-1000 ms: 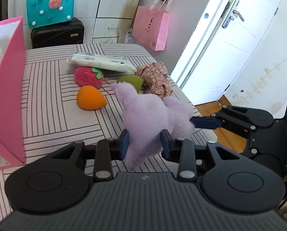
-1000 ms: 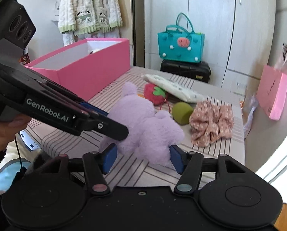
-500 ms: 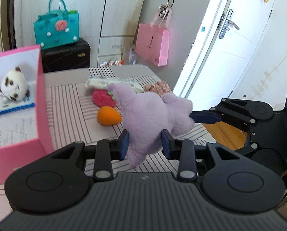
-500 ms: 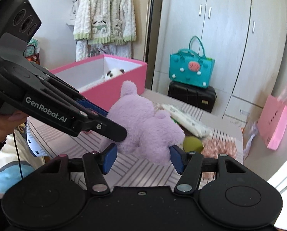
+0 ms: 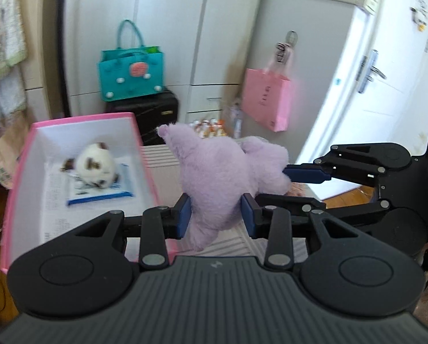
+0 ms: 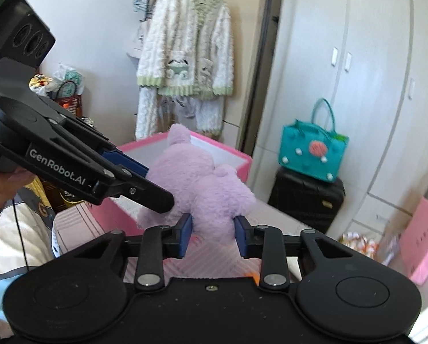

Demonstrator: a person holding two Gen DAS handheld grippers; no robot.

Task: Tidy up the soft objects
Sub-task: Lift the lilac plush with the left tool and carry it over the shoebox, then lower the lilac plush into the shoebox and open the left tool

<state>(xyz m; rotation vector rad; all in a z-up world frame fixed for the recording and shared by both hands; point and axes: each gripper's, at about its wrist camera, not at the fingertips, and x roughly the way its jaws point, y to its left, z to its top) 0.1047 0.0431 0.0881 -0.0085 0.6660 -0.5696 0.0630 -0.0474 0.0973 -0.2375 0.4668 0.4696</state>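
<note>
I had both grippers clamped on the purple plush toy [image 5: 222,177] — my left gripper [image 5: 215,215] pinching its lower body, my right gripper [image 6: 212,230] pinching another part — so the floppy thing stayed spread and lifted off the striped table [image 5: 231,245]. To the left lay the pink box [image 5: 136,132], open-topped, a small white plush [image 5: 95,164] inside — where I judged the toy belonged.

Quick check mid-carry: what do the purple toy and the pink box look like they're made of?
Purple toy: looks like soft synthetic plush, matte and fuzzy; its pile dents inward between the left gripper pads. Pink box: probably stiff paperboard, smooth pink outside, plain white inside; its walls are thin, straight and sharp-cornered. Surface gloss is unclear through the motion blur.
</note>
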